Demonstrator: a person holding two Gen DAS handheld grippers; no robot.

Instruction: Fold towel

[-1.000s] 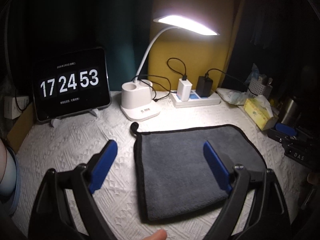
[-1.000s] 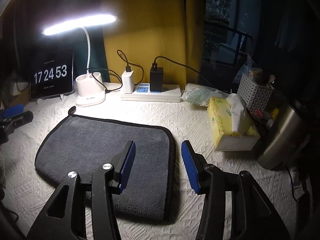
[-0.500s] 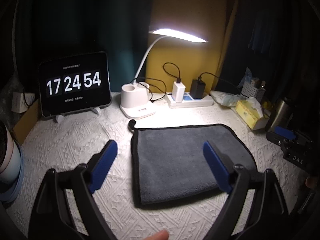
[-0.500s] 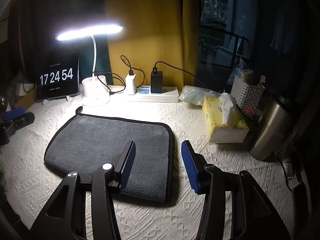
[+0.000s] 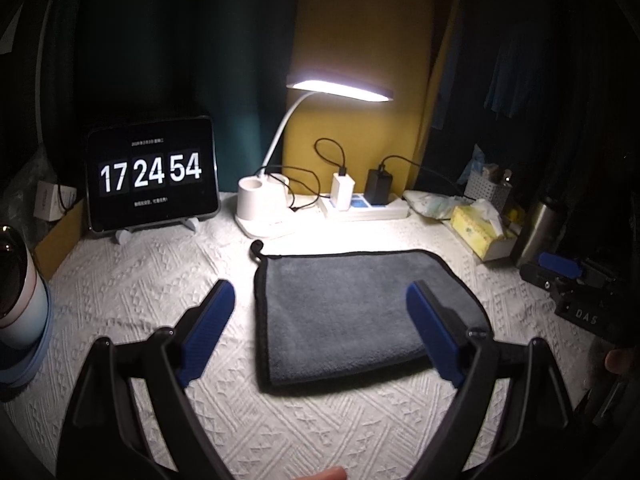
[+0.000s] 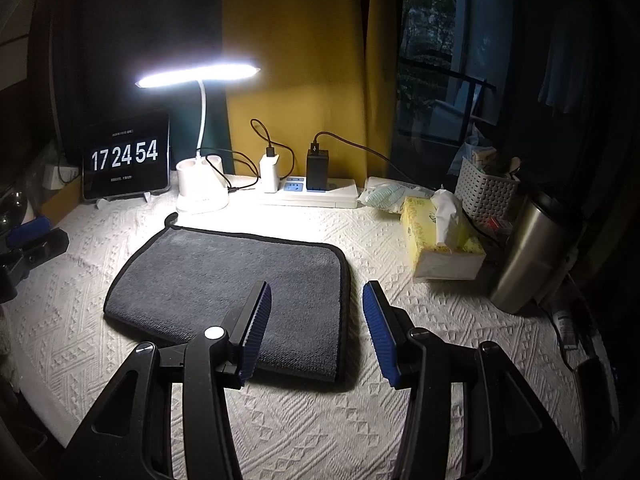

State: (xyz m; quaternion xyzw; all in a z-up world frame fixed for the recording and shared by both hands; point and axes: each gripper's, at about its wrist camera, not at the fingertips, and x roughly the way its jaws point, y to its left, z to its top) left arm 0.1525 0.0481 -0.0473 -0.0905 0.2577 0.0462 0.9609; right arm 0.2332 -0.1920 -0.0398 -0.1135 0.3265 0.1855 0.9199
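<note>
- A grey towel (image 5: 352, 312), plush and edged in black piping, lies folded into a rounded rectangle at the middle of the counter (image 5: 132, 292), a small black hanging loop curling off its far-left corner.
- The counter wears a white cloth embossed with raised diamond and zigzag patterns.
- The left gripper (image 5: 320, 332) hangs above the towel's near edge, its blue ribbed fingers (image 5: 208, 332) spread wide and holding nothing; one finger sits over the bare cloth, the other over the towel.
- The right gripper (image 6: 316, 332) hovers at the towel's near-right corner, its fingers parted and empty, straddling the black-trimmed edge.
- A white gooseneck lamp (image 6: 200, 76) with a flat glowing head rises from a round base with two cup-shaped wells at the back of the counter.
- A tablet (image 5: 152, 172) on a stand shows 17 24 54 in large white digits.
- A white power strip (image 6: 312, 196) carries a white charger and a black one, each trailing a black cable.
- A yellow tissue box (image 6: 440, 244) has a white sheet poking from its top.
- A white perforated plastic basket (image 6: 484, 192) holds assorted small items too dim to name.
- A brushed-steel tumbler (image 6: 524, 256) stands just right of the tissue box.
</note>
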